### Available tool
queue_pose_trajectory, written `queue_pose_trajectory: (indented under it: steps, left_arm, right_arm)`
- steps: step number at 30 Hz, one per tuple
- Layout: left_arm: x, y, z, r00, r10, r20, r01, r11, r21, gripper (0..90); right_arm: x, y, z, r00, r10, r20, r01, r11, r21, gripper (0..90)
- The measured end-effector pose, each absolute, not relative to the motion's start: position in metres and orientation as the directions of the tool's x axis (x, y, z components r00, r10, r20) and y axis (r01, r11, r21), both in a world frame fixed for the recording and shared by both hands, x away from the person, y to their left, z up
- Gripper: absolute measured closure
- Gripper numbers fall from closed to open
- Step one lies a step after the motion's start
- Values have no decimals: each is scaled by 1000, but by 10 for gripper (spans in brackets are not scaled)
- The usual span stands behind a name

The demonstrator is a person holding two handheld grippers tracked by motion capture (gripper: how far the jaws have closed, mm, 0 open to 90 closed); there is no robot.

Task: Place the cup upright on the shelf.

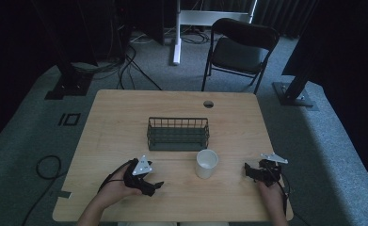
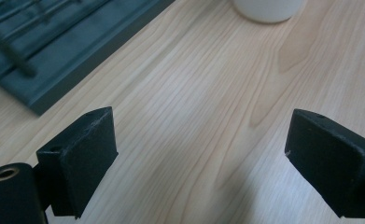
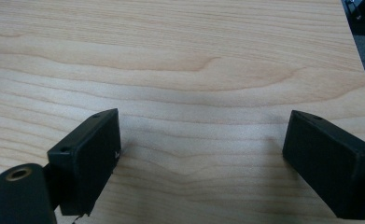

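White, the round ceramic cup stands upright on the pale wooden worktop, seemingly slightly nearer the left gripper than the right gripper, both jaws apart, empty.

Two black jaws of the right gripper stand wide apart with nothing between them, low over a pale wooden table whose edge runs along the upper right.

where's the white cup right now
In the high view the white cup stands upright on the table just in front of the wire basket, between the left gripper and the right gripper, touching neither.
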State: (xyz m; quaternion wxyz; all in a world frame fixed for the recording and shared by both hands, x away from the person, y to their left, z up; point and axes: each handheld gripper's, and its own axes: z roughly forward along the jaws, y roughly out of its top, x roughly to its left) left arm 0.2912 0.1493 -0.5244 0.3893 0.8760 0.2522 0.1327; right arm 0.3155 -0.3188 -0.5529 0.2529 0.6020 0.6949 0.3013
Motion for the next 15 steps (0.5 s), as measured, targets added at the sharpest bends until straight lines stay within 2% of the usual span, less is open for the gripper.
queue_pose_trajectory:
  steps: [15]
  left_arm:
    - [298,110,-517,876,481,32,285,-571,770,100]
  right_arm:
    - [316,-319,-553,-148,989,11,684,95,723,108]
